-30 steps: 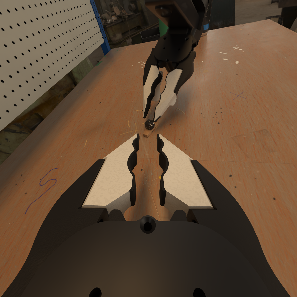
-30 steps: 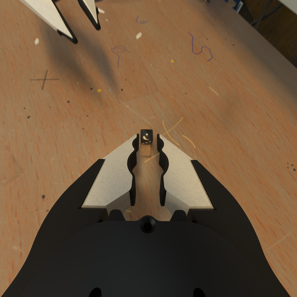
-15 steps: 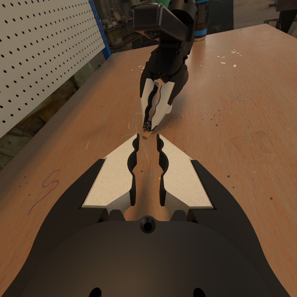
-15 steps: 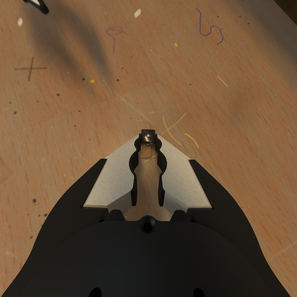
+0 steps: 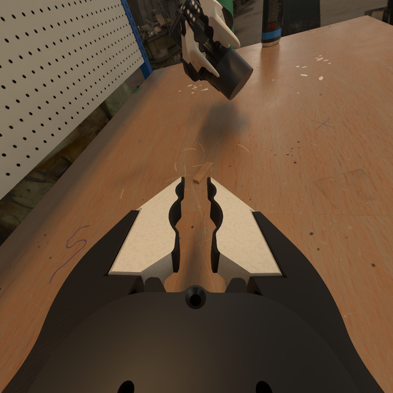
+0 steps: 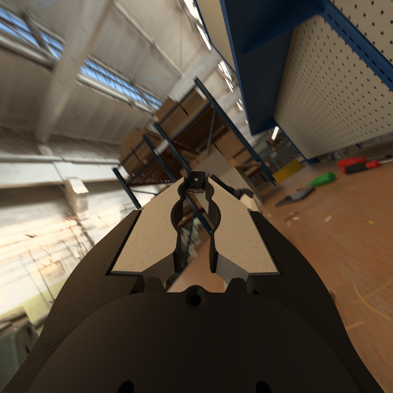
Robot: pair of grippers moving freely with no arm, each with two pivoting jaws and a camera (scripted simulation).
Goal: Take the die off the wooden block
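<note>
The small wooden block point(image 5: 202, 171) lies flat and bare on the wooden table, just beyond my left gripper point(image 5: 195, 180), which is open and empty above the table. My right gripper point(image 6: 196, 184) is shut on the black die point(image 6: 196, 182) with white pips, held at its fingertips. In the left wrist view the right gripper point(image 5: 192, 12) hangs high above the table at the top, tipped upward, with the die point(image 5: 192, 10) between its fingers.
A white pegboard point(image 5: 53, 63) with a blue frame stands along the table's left edge. A dark spray can point(image 5: 272, 21) stands at the far edge. Red-handled point(image 6: 357, 164) and green-handled point(image 6: 323, 178) tools and a flat grey piece point(image 6: 295, 196) lie on the table.
My right gripper, shut on the die, has lifted it off the block and swung high up, turning to point upward. The block stays on the table. My left gripper has hardly moved.
</note>
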